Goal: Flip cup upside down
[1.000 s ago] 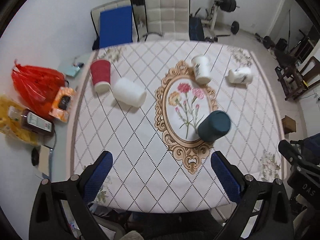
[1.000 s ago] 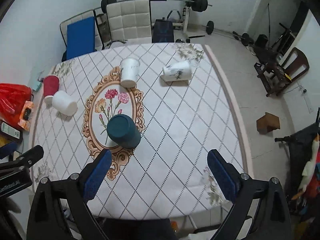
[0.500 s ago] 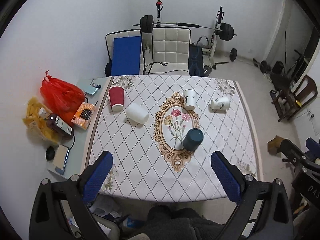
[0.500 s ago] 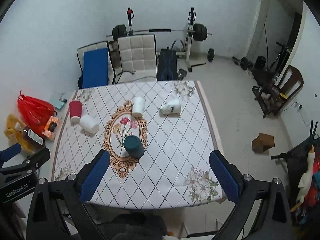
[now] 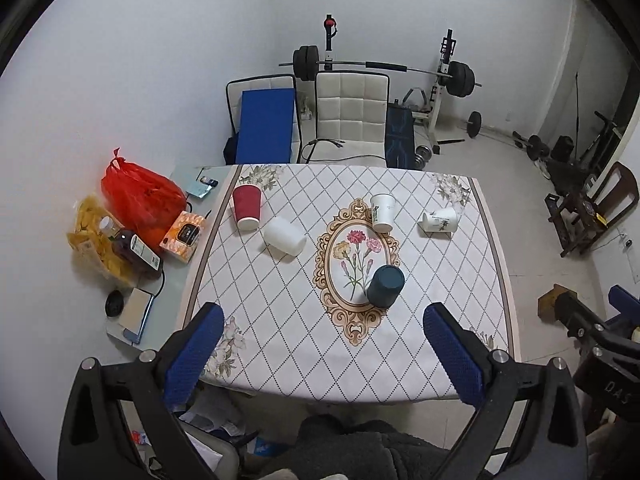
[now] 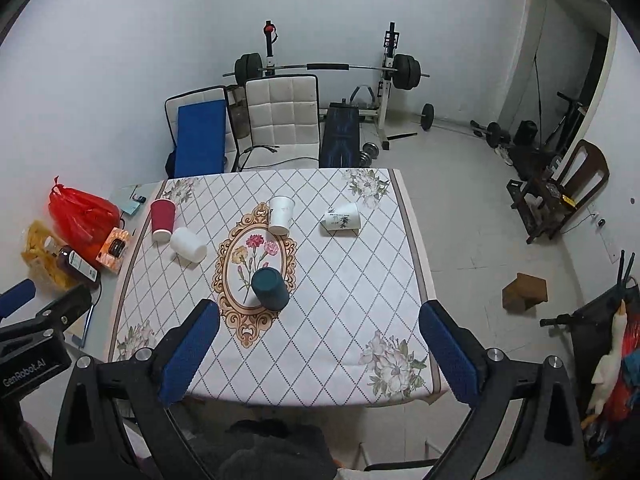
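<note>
Both grippers have pulled back and up from the table (image 5: 280, 352) since a second ago; more of the room shows now. Left gripper (image 5: 324, 344) has its blue fingers (image 5: 192, 352) spread wide, holding nothing. Right gripper (image 6: 320, 344) is likewise spread wide and empty. Dark teal cup (image 5: 385, 286) stands upside down on the tablecloth's floral medallion, toward the near edge. Red cup (image 5: 247, 207) stands inverted at the far left corner, with a white cup (image 5: 285, 236) on its side beside it. Two printed cups sit near the far edge; one (image 6: 342, 218) appears to lie on its side. Weight bench (image 6: 340, 136) and barbell (image 5: 384, 66) stand behind.
</note>
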Available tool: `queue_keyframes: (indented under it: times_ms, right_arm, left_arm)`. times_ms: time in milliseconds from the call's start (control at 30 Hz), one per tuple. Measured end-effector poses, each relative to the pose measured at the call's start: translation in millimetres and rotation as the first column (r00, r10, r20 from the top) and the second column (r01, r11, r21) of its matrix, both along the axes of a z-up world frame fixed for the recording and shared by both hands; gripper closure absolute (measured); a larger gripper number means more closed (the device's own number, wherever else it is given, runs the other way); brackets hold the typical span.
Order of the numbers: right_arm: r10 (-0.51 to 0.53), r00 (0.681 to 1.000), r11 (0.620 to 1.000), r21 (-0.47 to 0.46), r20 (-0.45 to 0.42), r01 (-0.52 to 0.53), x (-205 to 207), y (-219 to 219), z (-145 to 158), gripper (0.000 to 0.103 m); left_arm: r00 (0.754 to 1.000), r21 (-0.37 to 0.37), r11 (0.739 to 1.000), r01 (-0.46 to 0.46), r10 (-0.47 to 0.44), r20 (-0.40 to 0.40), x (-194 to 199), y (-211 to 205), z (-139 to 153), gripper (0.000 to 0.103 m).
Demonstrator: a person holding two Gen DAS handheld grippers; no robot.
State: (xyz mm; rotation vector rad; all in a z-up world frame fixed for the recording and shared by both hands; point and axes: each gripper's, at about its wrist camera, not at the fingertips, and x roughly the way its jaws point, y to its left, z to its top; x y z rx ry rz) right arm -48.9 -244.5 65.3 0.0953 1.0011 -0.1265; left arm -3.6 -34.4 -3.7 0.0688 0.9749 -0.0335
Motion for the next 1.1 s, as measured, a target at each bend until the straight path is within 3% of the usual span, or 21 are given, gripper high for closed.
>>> queue_keyframes:
  times_ms: [1100]
  right_arm:
    - [0.029,0.999,1.000,0.009,0.018,-0.029,3,-9,5,0.001]
  left_arm:
    - [1.000,0.014,1.000,-0.009,0.009,0.024,-13,-10,9,0.001]
